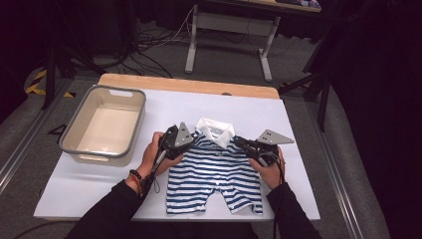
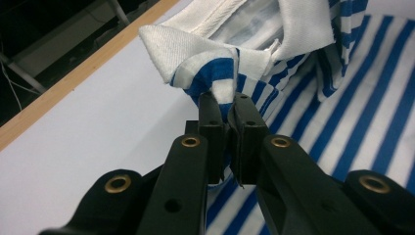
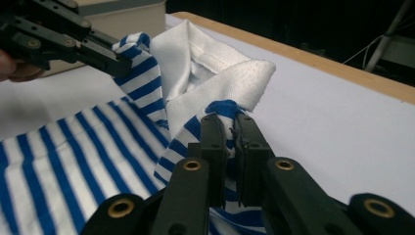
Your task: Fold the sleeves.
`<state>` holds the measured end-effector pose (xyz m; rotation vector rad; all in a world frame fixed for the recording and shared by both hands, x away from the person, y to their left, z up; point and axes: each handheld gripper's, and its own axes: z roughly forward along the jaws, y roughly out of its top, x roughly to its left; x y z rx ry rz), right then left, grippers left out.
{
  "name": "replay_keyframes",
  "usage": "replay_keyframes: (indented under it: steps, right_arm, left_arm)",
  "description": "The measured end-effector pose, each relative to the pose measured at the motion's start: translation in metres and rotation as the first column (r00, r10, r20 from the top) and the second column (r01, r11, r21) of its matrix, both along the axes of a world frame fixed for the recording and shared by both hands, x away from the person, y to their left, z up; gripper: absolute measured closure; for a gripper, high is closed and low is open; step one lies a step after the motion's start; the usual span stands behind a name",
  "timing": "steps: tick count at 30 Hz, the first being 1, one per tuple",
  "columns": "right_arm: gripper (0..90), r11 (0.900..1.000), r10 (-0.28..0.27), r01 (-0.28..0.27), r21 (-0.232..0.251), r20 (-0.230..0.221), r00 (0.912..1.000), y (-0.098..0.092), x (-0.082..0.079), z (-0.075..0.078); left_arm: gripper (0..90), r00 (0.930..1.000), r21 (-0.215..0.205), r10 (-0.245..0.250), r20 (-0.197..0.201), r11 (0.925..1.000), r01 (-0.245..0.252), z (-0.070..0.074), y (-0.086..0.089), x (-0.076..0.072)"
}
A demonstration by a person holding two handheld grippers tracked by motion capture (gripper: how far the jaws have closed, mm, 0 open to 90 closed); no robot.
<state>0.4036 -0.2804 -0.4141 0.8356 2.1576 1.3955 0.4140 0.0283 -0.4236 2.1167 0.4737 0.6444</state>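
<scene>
Grey bin (image 1: 79, 130) stands at left on the tabletop (image 1: 298, 149). Striped romper (image 1: 214, 174) lies centre, flat. Left hand-held gripper (image 2: 226, 105) pinches one shoulder fold; right hand-held gripper (image 3: 226, 120) pinches the other. The jaws cover the pinched fabric, and the sleeves are hard to make out.

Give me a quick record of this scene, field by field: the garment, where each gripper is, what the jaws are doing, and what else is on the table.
garment: blue-and-white striped romper with white collar, lying flat on the white table sheet
left gripper: jaws shut on the romper's shoulder beside the collar
right gripper: jaws shut on the opposite shoulder
hands: one on each gripper
other items: grey bin at the table's left, nothing visible inside
</scene>
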Motion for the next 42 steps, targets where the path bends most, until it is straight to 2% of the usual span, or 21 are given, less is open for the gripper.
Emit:
replay_keyframes:
  steps: [3, 4, 5, 6, 7, 9, 14, 20, 24, 29, 33, 35, 36, 38, 42]
  right_arm:
    - [84.3, 1.0, 0.019, -0.019, -0.016, 0.0, 0.9998, -0.002, -0.012, -0.005]
    - [84.3, 0.999, 0.025, -0.025, -0.028, -0.003, 0.9997, -0.003, -0.016, -0.006]
    - [84.3, 0.999, 0.025, -0.025, -0.028, -0.003, 0.9997, -0.003, -0.016, -0.006]
    - [84.2, 0.999, 0.035, -0.035, -0.042, -0.008, 0.9994, -0.004, -0.023, -0.008]
    - [84.2, 0.999, 0.035, -0.035, -0.042, -0.008, 0.9994, -0.004, -0.023, -0.008]
    - [84.1, 0.998, 0.041, -0.042, -0.048, -0.023, 0.9989, -0.006, -0.029, -0.011]
    - [84.0, 0.995, 0.045, -0.048, -0.09, -0.033, 0.9984, -0.008, -0.04, -0.017]
    - [83.4, 0.99, 0.052, -0.059, -0.125, -0.061, 0.9968, -0.012, -0.053, -0.026]
    - [82.9, 0.989, 0.046, -0.056, -0.137, -0.074, 0.9962, -0.015, -0.059, -0.029]
    - [81.9, 0.986, 0.034, -0.047, -0.161, -0.085, 0.9958, -0.018, -0.065, -0.034]
    - [78.7, 0.989, 0.021, -0.035, -0.147, -0.095, 0.9953, -0.021, -0.069, -0.035]
    - [77.7, 0.991, 0.006, -0.02, -0.132, -0.104, 0.9945, -0.025, -0.07, -0.035]
    - [77.0, 0.991, 0.003, -0.016, -0.129, -0.103, 0.9947, -0.026, -0.07, -0.034]
    - [77.3, 0.993, 0.001, -0.012, -0.115, -0.096, 0.9954, -0.027, -0.07, -0.033]
    - [78.4, 0.995, -0.003, -0.006, -0.099, -0.091, 0.9958, -0.029, -0.068, -0.032]
  left_arm:
    - [84.8, 0.9999, 0.015, -0.016, 0.001, 0.9998, 0.016, -0.004, 0.001, -0.009]
    - [84.8, 0.9993, 0.036, -0.038, 0.001, 0.9987, 0.038, -0.008, 0.003, -0.016]
    - [84.7, 0.9993, 0.036, -0.038, 0.001, 0.9987, 0.038, -0.008, 0.003, -0.016]
    - [84.6, 0.9984, 0.045, -0.057, -0.008, 0.9973, 0.057, -0.013, 0.005, -0.024]
    - [84.5, 0.9984, 0.045, -0.057, -0.008, 0.9973, 0.057, -0.013, 0.005, -0.024]
    - [83.8, 0.9975, 0.074, -0.071, -0.003, 0.9947, 0.071, -0.019, 0.007, -0.034]
    - [82.9, 0.9949, 0.087, -0.098, -0.024, 0.9912, 0.1, -0.025, 0.013, -0.046]
    - [81.8, 0.9929, 0.098, -0.099, -0.065, 0.9896, 0.106, -0.035, 0.023, -0.057]
    - [80.4, 0.992, 0.097, -0.087, -0.091, 0.9907, 0.096, -0.037, 0.03, -0.062]
    - [78.5, 0.9932, 0.077, -0.069, -0.093, 0.9941, 0.077, -0.035, 0.039, -0.065]
    - [77.0, 0.9933, 0.031, -0.058, -0.099, 0.9976, 0.061, -0.033, 0.046, -0.066]
    - [75.1, 0.9946, 0.035, -0.044, -0.094, 0.9983, 0.047, -0.031, 0.048, -0.066]
    - [75.3, 0.9945, 0.016, -0.045, -0.095, 0.9988, 0.047, -0.029, 0.05, -0.064]
    - [76.0, 0.9948, 0.005, -0.044, -0.092, 0.999, 0.045, -0.028, 0.05, -0.063]
    - [77.0, 0.9946, -0.003, -0.044, -0.094, 0.999, 0.044, -0.027, 0.048, -0.061]
